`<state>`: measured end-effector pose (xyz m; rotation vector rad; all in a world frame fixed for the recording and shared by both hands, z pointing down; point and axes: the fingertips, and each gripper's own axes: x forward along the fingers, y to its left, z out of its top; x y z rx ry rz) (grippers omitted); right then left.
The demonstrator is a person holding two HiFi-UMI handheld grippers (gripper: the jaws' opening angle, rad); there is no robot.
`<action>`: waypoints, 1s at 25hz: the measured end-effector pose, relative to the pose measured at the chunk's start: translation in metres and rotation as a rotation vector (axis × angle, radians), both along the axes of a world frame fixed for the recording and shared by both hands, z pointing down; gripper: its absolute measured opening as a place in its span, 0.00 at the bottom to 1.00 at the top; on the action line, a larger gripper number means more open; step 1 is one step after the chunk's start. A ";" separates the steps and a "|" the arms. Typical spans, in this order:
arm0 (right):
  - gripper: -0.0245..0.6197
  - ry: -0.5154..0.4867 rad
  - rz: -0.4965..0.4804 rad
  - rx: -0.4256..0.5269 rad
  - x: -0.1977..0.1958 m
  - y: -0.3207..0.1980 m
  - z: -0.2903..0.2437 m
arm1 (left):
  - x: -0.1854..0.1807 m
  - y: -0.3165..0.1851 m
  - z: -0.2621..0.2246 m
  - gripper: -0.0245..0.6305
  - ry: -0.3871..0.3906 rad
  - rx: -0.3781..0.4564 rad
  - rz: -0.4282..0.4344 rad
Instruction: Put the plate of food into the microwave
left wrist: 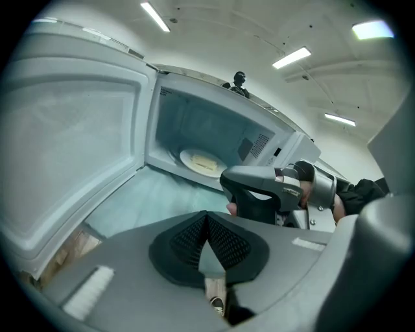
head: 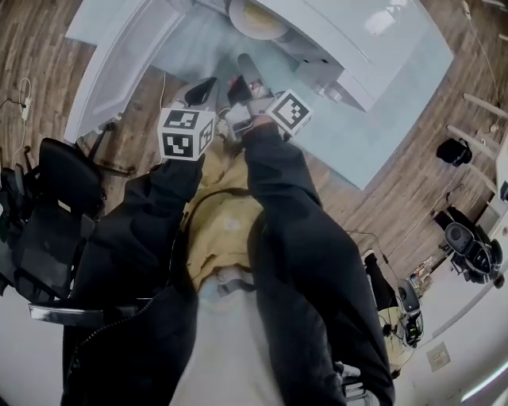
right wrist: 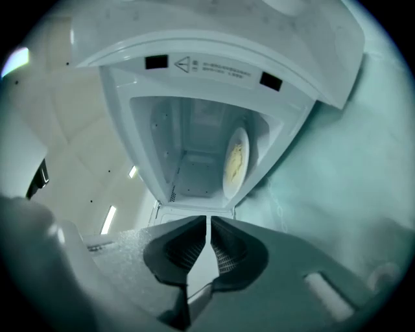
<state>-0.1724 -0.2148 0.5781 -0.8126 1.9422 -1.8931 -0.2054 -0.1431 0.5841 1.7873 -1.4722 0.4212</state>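
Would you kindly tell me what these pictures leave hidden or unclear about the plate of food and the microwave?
- Head view: the plate is cut off by the top edge and partly covered by the top of the microwave.
- Left gripper view: the food is too small to identify.
- Right gripper view: the plate shows at a steep slant, so the food is only a yellowish blur.
- All views: whether a turntable lies under the plate is hidden by the plate itself.

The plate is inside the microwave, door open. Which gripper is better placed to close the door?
Probably the left gripper: the open door stands on its side, close by. The right gripper, its jaws closing on nothing, faces the plate inside the microwave.
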 end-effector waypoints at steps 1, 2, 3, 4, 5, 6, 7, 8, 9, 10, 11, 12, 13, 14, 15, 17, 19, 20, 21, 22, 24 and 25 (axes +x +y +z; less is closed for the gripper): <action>0.06 0.006 -0.004 0.016 0.002 0.004 -0.007 | 0.004 -0.002 -0.007 0.03 -0.001 0.013 0.004; 0.05 0.009 -0.008 0.029 0.005 0.007 -0.014 | 0.008 -0.004 -0.013 0.03 -0.002 0.027 0.010; 0.03 0.009 -0.011 0.040 0.007 0.010 -0.021 | 0.012 -0.005 -0.020 0.03 -0.003 0.040 0.016; 0.03 0.010 -0.017 0.049 0.010 0.014 -0.027 | 0.017 -0.006 -0.027 0.03 -0.005 0.052 0.023; 0.03 0.017 -0.025 0.058 0.013 0.018 -0.033 | 0.021 -0.006 -0.033 0.03 -0.007 0.063 0.029; 0.03 0.030 -0.035 0.070 0.016 0.022 -0.038 | 0.024 -0.006 -0.039 0.03 -0.010 0.073 0.034; 0.03 0.047 -0.045 0.086 0.020 0.026 -0.043 | 0.028 -0.006 -0.044 0.03 -0.013 0.085 0.038; 0.03 0.065 -0.052 0.104 0.024 0.029 -0.048 | 0.032 -0.008 -0.051 0.03 -0.016 0.098 0.043; 0.03 0.081 -0.053 0.120 0.029 0.031 -0.053 | 0.037 -0.010 -0.057 0.03 -0.018 0.112 0.049; 0.03 0.097 -0.050 0.135 0.035 0.033 -0.058 | 0.042 -0.013 -0.063 0.03 -0.019 0.126 0.056; 0.03 0.113 -0.041 0.149 0.042 0.034 -0.063 | 0.048 -0.016 -0.069 0.03 -0.019 0.140 0.064; 0.03 0.134 -0.030 0.165 0.050 0.035 -0.069 | 0.055 -0.018 -0.075 0.03 -0.019 0.153 0.073; 0.03 0.159 -0.018 0.186 0.057 0.036 -0.076 | 0.061 -0.020 -0.082 0.03 -0.020 0.168 0.083; 0.03 0.187 -0.008 0.214 0.065 0.036 -0.084 | 0.067 -0.023 -0.089 0.03 -0.021 0.184 0.092; 0.03 0.219 0.001 0.246 0.073 0.035 -0.094 | 0.073 -0.025 -0.097 0.03 -0.024 0.203 0.102; 0.03 0.294 0.014 0.324 0.087 0.033 -0.113 | 0.082 -0.029 -0.114 0.03 -0.031 0.245 0.117; 0.03 0.365 0.025 0.397 0.102 0.030 -0.132 | 0.091 -0.032 -0.131 0.03 -0.037 0.285 0.130; 0.03 0.399 0.034 0.429 0.109 0.030 -0.141 | 0.096 -0.033 -0.139 0.03 -0.038 0.302 0.138; 0.03 0.434 0.043 0.461 0.116 0.029 -0.150 | 0.102 -0.034 -0.146 0.03 -0.037 0.319 0.147; 0.03 0.470 0.054 0.493 0.123 0.028 -0.159 | 0.107 -0.035 -0.154 0.03 -0.035 0.335 0.157; 0.03 0.539 0.072 0.561 0.135 0.026 -0.178 | 0.118 -0.040 -0.169 0.03 -0.030 0.370 0.175; 0.03 0.570 0.079 0.594 0.139 0.025 -0.187 | 0.122 -0.042 -0.177 0.03 -0.029 0.389 0.184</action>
